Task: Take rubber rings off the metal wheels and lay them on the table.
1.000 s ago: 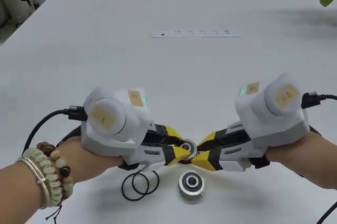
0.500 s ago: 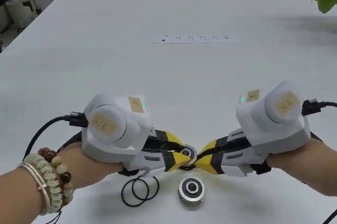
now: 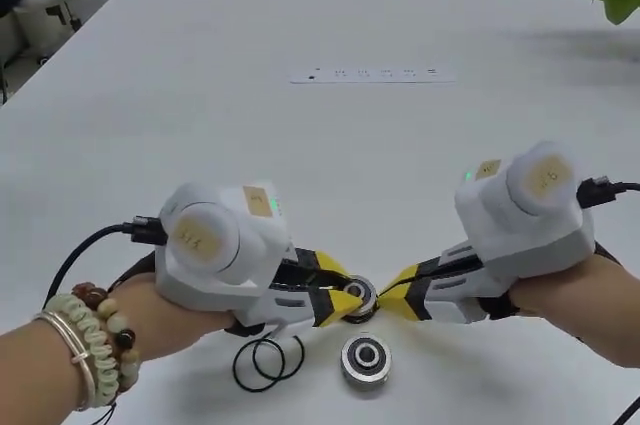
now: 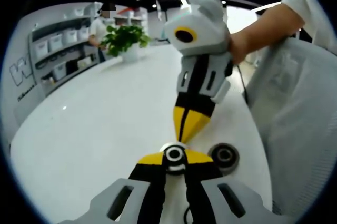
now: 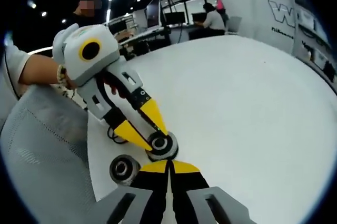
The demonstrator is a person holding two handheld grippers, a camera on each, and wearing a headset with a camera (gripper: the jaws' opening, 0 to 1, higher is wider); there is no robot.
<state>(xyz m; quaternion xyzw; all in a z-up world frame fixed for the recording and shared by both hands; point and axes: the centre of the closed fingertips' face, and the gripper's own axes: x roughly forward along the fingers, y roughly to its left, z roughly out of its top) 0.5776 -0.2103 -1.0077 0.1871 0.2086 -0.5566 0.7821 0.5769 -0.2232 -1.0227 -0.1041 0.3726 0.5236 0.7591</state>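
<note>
Where the two grippers meet low over the white worktop (image 3: pixel 300 165), the left gripper (image 3: pixel 345 300) is closed on one metal wheel (image 4: pixel 175 156). Right gripper (image 5: pixel 169 167): jaws pressed together, tips at that wheel's rim; whether they pinch its rubber cannot be told. Second wheel (image 3: pixel 364 358): flat on the worktop, just below the tips. Two black rubber rings (image 3: pixel 266 357): overlapping on the worktop, just left of the second wheel, under the left gripper.

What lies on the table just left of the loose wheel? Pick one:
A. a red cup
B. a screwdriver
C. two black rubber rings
C: two black rubber rings lie overlapping on the table, right beside the loose wheel.
</note>
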